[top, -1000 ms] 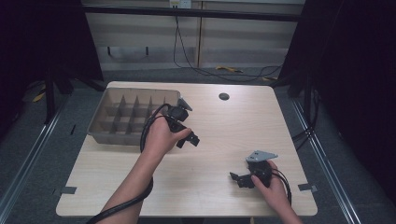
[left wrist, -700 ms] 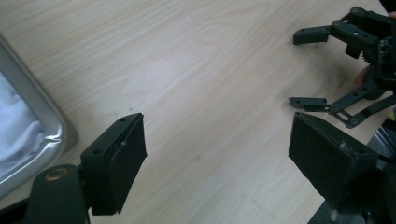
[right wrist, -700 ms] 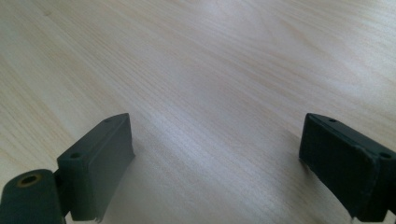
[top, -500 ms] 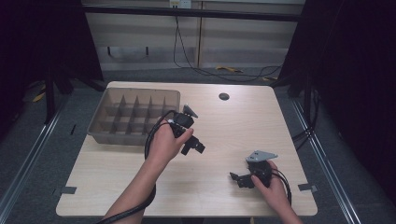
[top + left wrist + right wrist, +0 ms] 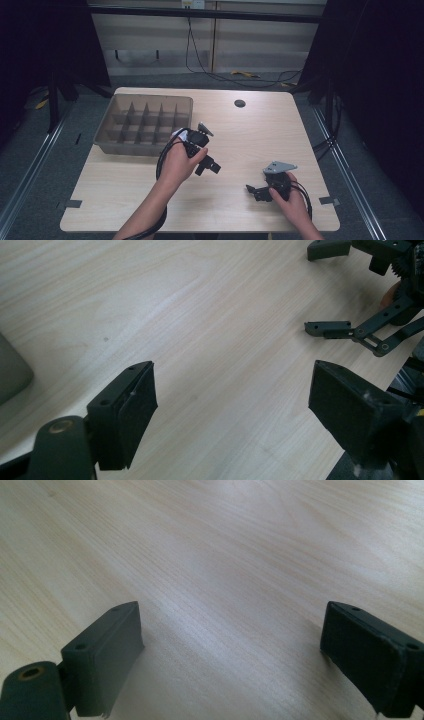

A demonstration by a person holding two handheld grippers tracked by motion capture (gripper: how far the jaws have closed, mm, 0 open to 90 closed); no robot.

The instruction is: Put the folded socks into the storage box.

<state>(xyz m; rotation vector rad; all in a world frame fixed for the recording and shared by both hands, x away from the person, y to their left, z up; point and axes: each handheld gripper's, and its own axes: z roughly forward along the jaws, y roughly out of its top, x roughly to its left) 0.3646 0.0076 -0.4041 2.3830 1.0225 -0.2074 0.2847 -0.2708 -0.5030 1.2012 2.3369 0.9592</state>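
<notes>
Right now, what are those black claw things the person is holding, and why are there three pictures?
They are hand-held grabbers, each with two black jaws that open and shut. One picture comes from a camera up high, looking down on the pale wooden table. There the person's left gripper is near the middle and the right gripper sits near the table's front right corner. The other two pictures come from small cameras riding on the grabbers, looking along their jaws. Both pairs of jaws stand wide apart with only bare wood between them, so nothing is held. The left gripper's camera also sees the other grabber farther off. On the table lie a grey-brown tray divided into small compartments, which look empty, and a small round dark spot near the far edge.
</notes>
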